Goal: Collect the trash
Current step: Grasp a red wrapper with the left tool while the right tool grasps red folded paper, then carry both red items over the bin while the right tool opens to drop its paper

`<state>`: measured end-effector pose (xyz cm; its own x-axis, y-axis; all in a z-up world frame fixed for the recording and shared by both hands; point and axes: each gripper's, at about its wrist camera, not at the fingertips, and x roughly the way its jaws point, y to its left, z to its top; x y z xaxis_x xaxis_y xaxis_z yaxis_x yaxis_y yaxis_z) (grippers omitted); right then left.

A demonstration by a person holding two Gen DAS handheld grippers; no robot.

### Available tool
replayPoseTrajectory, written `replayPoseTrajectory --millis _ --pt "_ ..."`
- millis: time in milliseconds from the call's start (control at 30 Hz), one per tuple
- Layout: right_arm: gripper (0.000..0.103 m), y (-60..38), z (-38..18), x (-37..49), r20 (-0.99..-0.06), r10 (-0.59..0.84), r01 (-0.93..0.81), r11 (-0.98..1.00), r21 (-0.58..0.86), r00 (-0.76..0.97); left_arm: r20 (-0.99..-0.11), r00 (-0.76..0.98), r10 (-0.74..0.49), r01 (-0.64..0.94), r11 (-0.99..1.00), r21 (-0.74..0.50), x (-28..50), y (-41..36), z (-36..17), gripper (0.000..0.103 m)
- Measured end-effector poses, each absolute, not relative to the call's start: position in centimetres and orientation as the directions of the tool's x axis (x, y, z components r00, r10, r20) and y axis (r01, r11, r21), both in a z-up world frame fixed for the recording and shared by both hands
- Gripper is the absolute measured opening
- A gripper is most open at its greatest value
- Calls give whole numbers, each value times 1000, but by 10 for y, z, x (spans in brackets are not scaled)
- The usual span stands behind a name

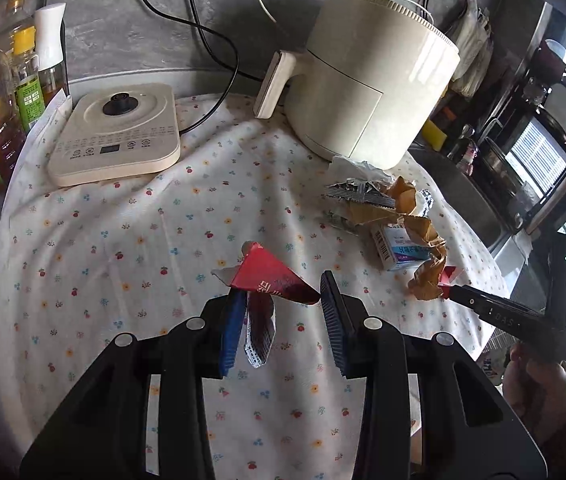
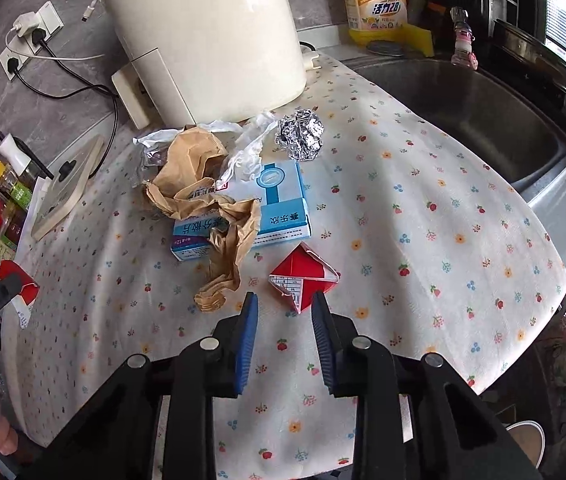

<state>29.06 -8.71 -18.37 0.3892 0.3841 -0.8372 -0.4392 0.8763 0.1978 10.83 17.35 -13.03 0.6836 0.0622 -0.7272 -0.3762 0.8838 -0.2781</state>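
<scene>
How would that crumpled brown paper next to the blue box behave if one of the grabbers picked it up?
The crumpled brown paper would probably feel very light and floppy: it is thin, creased and twisted into loose folds. One strip drapes over the blue and white box, so lifting it might drag or nudge that box. It seems unlikely to roll or break, though a pinched fold could tear.
</scene>
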Motion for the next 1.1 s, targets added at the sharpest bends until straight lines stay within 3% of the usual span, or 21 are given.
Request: replayPoseTrajectory --millis 67,133,167,567,1100 --pt "22 -83 -188 294 -837 383 -443 875 193 390 -725 685 70 -381 883 -274 105 178 -130 37" --pt "8 -82 -191 296 -838 383 -437 877 197 389 -725 684 74 -386 881 -274 104 180 -130 37" --pt "6 -84 -190 296 -834 389 -429 879 208 393 -724 685 75 -386 881 -274 102 180 -129 37" --pt "4 -119 -157 261 -790 448 -451 857 248 418 -714 699 38 -335 899 -281 104 147 -120 37" --pt "4 -264 -122 212 -769 427 -349 894 281 476 -689 714 -127 -129 943 -307 132 7 -112 37"
